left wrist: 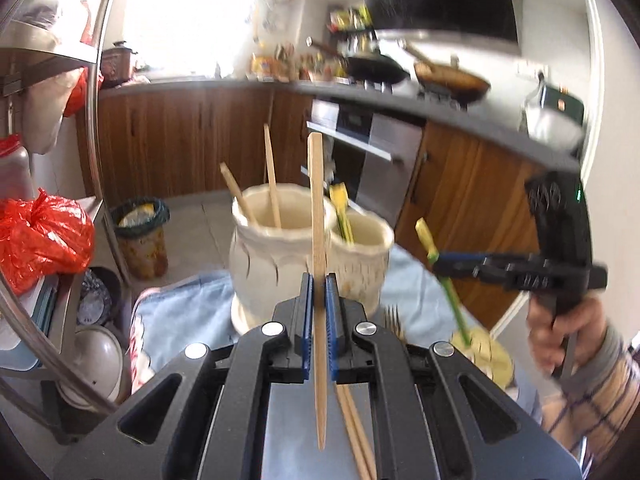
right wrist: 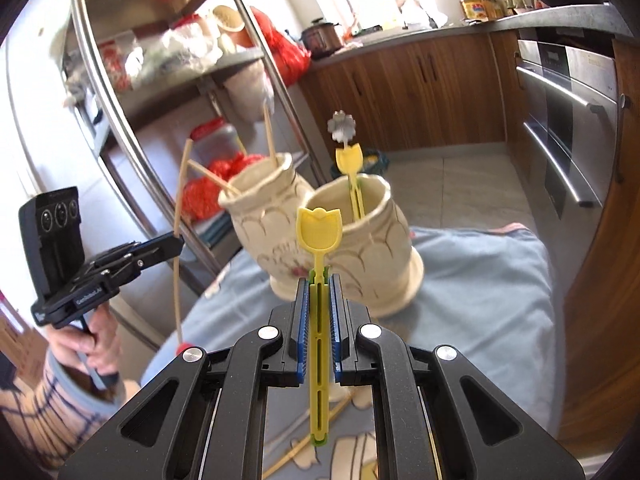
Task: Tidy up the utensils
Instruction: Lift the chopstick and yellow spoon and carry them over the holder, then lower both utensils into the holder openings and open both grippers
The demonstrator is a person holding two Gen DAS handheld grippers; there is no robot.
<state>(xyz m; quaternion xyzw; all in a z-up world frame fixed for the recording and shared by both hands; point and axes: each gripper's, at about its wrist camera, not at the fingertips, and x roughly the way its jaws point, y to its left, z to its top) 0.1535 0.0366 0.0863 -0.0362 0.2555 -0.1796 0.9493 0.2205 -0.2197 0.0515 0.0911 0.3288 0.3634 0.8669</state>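
Observation:
My left gripper (left wrist: 319, 280) is shut on a wooden chopstick (left wrist: 318, 216), held upright in front of two cream ceramic pots. The left pot (left wrist: 276, 248) holds two chopsticks (left wrist: 272, 184). The right pot (left wrist: 362, 260) holds a yellow tulip-handled utensil (left wrist: 340, 208). My right gripper (right wrist: 319, 280) is shut on a yellow tulip-handled utensil (right wrist: 319, 228), just before the right pot (right wrist: 372, 240). The left pot (right wrist: 264, 204) stands behind it. The left gripper with its chopstick (right wrist: 178, 240) shows at left. The right gripper (left wrist: 444, 266) shows at right.
The pots stand on a table covered by a light blue cloth (right wrist: 480, 280). More chopsticks (left wrist: 354, 420) and a fork (left wrist: 394, 320) lie on it. A steel shelf rack (right wrist: 160, 80) stands left, wooden cabinets and an oven (right wrist: 568, 120) behind.

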